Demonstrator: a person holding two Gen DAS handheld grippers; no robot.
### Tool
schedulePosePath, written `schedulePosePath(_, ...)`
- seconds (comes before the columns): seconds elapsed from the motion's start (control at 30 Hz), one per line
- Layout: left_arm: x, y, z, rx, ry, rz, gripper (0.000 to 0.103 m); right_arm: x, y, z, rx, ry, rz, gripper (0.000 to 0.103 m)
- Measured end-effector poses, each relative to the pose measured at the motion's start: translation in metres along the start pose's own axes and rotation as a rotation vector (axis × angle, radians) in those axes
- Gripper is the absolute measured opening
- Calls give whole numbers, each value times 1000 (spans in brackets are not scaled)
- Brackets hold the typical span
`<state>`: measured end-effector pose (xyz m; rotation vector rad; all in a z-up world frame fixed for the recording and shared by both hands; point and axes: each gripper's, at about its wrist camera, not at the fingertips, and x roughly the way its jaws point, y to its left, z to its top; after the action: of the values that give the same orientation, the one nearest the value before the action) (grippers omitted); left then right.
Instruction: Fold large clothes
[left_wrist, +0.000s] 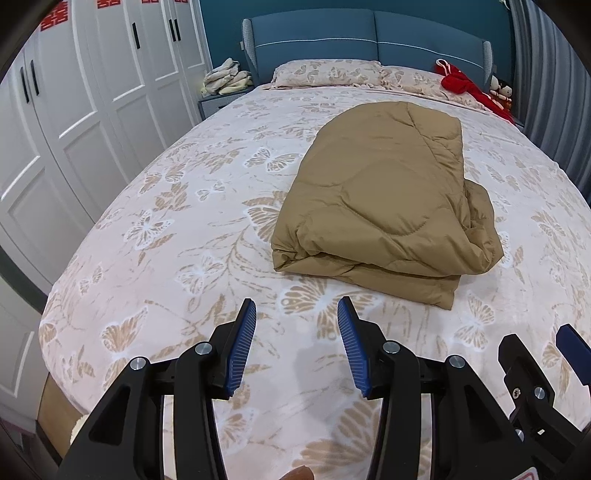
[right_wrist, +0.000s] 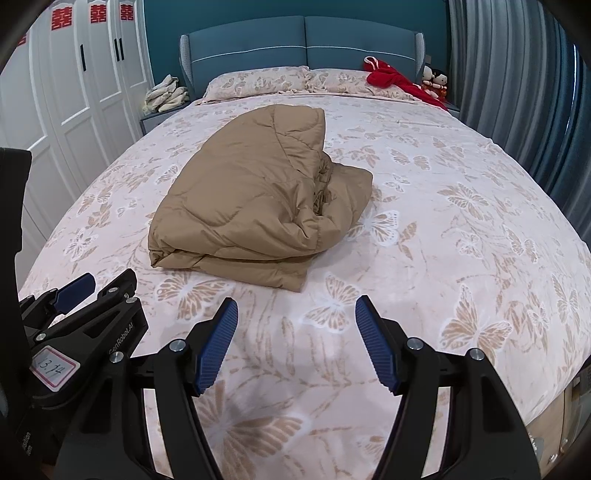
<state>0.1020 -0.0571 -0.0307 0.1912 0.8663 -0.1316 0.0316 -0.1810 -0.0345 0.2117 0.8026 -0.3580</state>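
1 tan quilted garment (left_wrist: 384, 199) lies folded mid-bed, long axis toward the headboard (left_wrist: 369, 37) | it sits straight ahead of my 2 grippers, both over the bed's (left_wrist: 147, 240) foot edge | left gripper (left_wrist: 297, 347) jaws apart, empty, seemingly nearer its front-left corner | right gripper (right_wrist: 295, 345) jaws apart, empty.

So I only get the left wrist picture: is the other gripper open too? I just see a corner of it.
Observer: Yes, the right gripper is open above the bedspread, holding nothing.
Visitor: And the brown bundle's right side?
Observer: The brown padded garment is loose there; crumpled layers gape instead of lying flat.
Visitor: Anything written on my gripper?
Observer: A white label on the body of the left gripper reads 13.14.
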Motion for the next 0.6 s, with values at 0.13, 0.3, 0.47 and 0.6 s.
schedulePosePath(0.13, 0, 1, 0, 0, -1, 0, 46, 0, 0, 0, -2, -1, -1, 64)
schedulePosePath(0.3, 0, 2, 0, 1, -2, 1, 46, 0, 0, 0, -2, 0, -1, 64)
schedulePosePath(0.47, 0, 2, 0, 0, -2, 0, 46, 0, 0, 0, -2, -1, 0, 64)
schedulePosePath(0.6, 0, 3, 0, -3, -1, 7, 46, 0, 1, 0, -3, 0, -1, 64)
